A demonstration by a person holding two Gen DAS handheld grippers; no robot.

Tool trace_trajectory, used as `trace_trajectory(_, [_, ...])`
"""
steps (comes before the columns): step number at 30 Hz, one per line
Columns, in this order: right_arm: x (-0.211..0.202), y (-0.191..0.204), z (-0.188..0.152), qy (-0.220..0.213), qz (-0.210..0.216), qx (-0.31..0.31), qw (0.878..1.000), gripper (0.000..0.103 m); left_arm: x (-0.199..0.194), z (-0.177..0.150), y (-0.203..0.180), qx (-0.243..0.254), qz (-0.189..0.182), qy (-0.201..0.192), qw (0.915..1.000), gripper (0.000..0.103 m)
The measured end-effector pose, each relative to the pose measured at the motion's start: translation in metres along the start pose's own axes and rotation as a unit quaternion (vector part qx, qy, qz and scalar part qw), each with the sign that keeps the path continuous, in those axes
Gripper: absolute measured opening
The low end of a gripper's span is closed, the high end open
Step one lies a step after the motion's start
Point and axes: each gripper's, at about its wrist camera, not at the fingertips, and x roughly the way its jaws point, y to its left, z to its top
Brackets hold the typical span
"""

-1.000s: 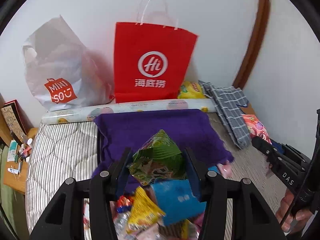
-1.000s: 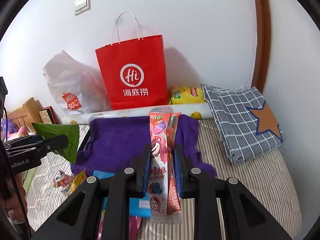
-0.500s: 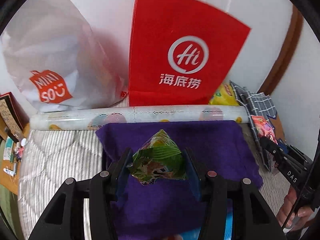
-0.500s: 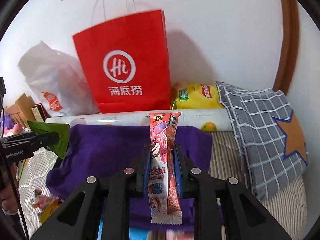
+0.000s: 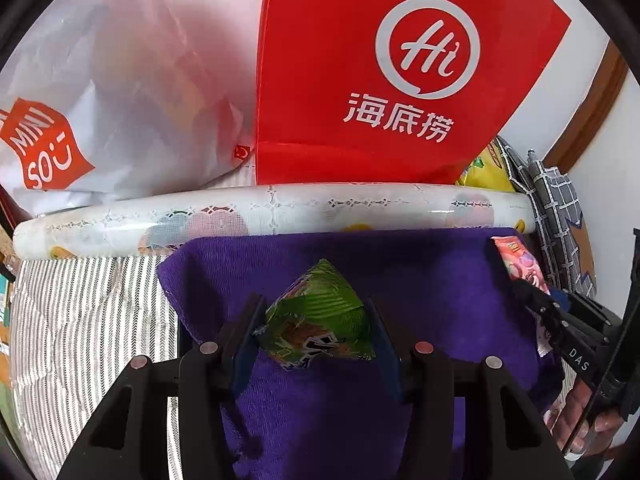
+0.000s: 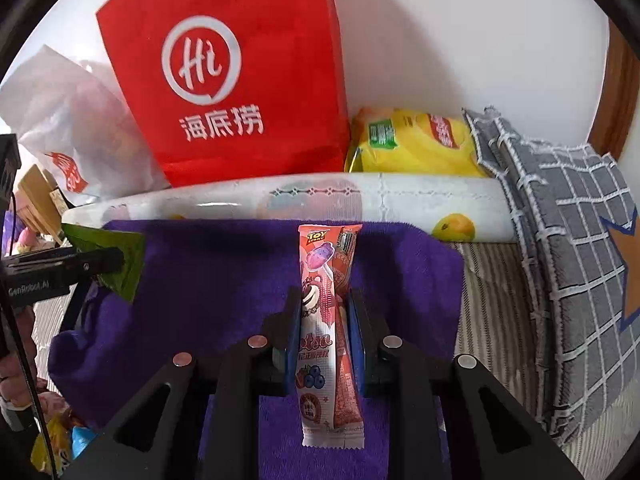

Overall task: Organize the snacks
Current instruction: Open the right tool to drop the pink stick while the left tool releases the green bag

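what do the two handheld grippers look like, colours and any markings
Both are black angular frames with silver rivets and blue pads inside the fingers. The right gripper carries white "DAS" lettering; the left gripper reads "GenRobot.AI", with a thin black cable alongside.

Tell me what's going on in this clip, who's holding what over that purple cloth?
A person holds a gripper in each hand above a purple towel spread on a striped mattress. The left gripper is clamped on a green pyramid-shaped snack packet. The right gripper is shut on a long pink lollipop packet. Both packets are in the air over the towel, not yet set down. A red paper bag stands against the wall behind.
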Motion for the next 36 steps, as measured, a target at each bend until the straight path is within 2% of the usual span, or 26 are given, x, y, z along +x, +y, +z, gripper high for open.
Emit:
trace_trajectory(6, [0.011,-0.002,-0.004,0.019,0.000,0.004,1.000,0.023,0.008,-0.004,0.005,-0.007,-0.015,0.013,0.9998,0.049])
trace_trajectory(12, [0.009,0.000,-0.003,0.019,-0.006,0.000,1.000,0.031,0.010,-0.005,0.002,-0.004,-0.021,0.009,0.9997,0.050])
trace_trajectory(14, [0.004,0.000,-0.001,0.011,-0.008,0.000,1.000,0.045,0.011,-0.005,0.001,-0.002,-0.024,0.010,0.9997,0.052])
trace_trajectory(16, [-0.004,-0.001,0.000,0.000,-0.011,0.002,1.000,0.052,0.013,-0.005,-0.003,0.002,-0.027,0.013,0.9995,0.055])
trace_trajectory(18, [-0.014,-0.003,0.001,-0.004,-0.013,0.008,1.000,0.061,0.011,-0.004,-0.006,0.006,-0.019,0.016,0.9997,0.067])
trace_trajectory(19, [-0.019,-0.004,0.001,-0.006,-0.013,0.012,1.000,0.068,0.008,-0.004,-0.008,0.011,-0.013,0.012,0.9998,0.068])
trace_trajectory(20, [-0.023,-0.006,0.001,-0.006,-0.017,0.019,1.000,0.080,0.005,-0.004,-0.010,0.014,-0.008,0.006,0.9999,0.071])
trace_trajectory(22, [-0.036,-0.012,-0.002,-0.008,-0.038,0.039,0.998,0.089,-0.004,-0.002,-0.012,0.015,-0.001,-0.002,0.9999,0.074])
trace_trajectory(26, [-0.063,-0.023,-0.016,-0.015,-0.068,0.060,0.996,0.089,-0.021,0.001,-0.014,0.012,0.009,-0.014,0.9998,0.075])
trace_trajectory(30, [-0.084,-0.032,-0.035,-0.005,-0.086,0.063,0.994,0.089,-0.046,0.001,-0.019,0.013,0.047,-0.031,0.9983,0.079])
trace_trajectory(32, [-0.095,-0.037,-0.053,-0.005,-0.087,0.069,0.994,0.089,-0.062,-0.003,-0.022,0.018,0.043,-0.052,0.9975,0.079])
trace_trajectory(36, [-0.106,-0.048,-0.089,0.008,-0.047,0.093,0.995,0.089,-0.086,-0.017,-0.021,0.020,0.004,-0.090,0.9957,0.079])
